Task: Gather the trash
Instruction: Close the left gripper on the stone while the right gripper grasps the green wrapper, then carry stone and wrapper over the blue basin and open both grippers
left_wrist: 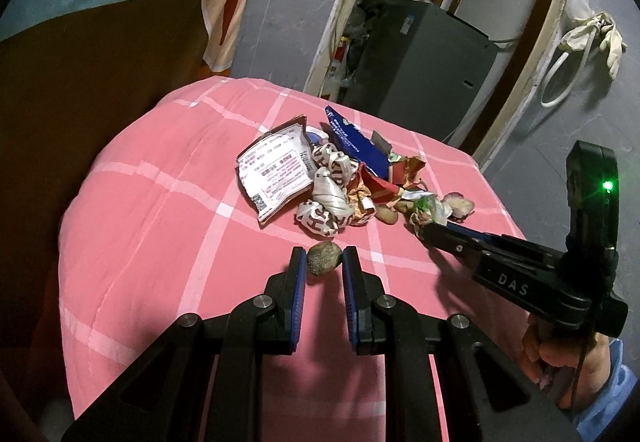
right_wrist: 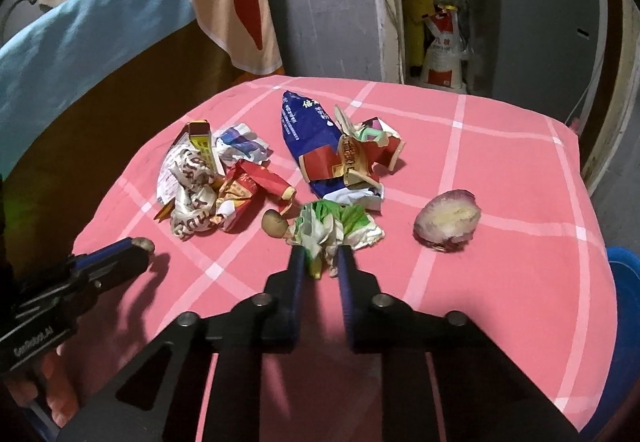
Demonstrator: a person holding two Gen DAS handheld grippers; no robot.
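The desk [right_wrist: 520, 170] wears a pink cloth with a white check, soft and slightly rumpled, its far edge curving off toward a grey wall and its right corner dropping away near a blue bin [right_wrist: 624, 302]. Broad bare cloth lies between the trash pile and the near edge, and more bare cloth to the right of the pile.

The trash pile [left_wrist: 332, 174] sits mid-desk. Its largest piece is a blue glossy bag [right_wrist: 304, 122] with white printed characters too small to read, lying flat at the far side of the pile. Left of the bag lies a crumpled white wrapper [right_wrist: 192, 198] with brown block letters, partly "HUS", beside a creased red packet [right_wrist: 256, 182]. Right of the bag, well apart, rests a rounded purple-and-cream onion piece [right_wrist: 447, 222].

The right gripper [right_wrist: 322, 262] has its jaws clamped on a crinkled green-and-white wrapper [right_wrist: 336, 226] just in front of the bag; a small brown mushroom [right_wrist: 274, 222] touches the wrapper's left side. Its body reads "DAS".

The left gripper [left_wrist: 324, 262], marked "GenRobot.AI", has its jaws closed on a small rough brown lump [left_wrist: 324, 259], near side of the pile.
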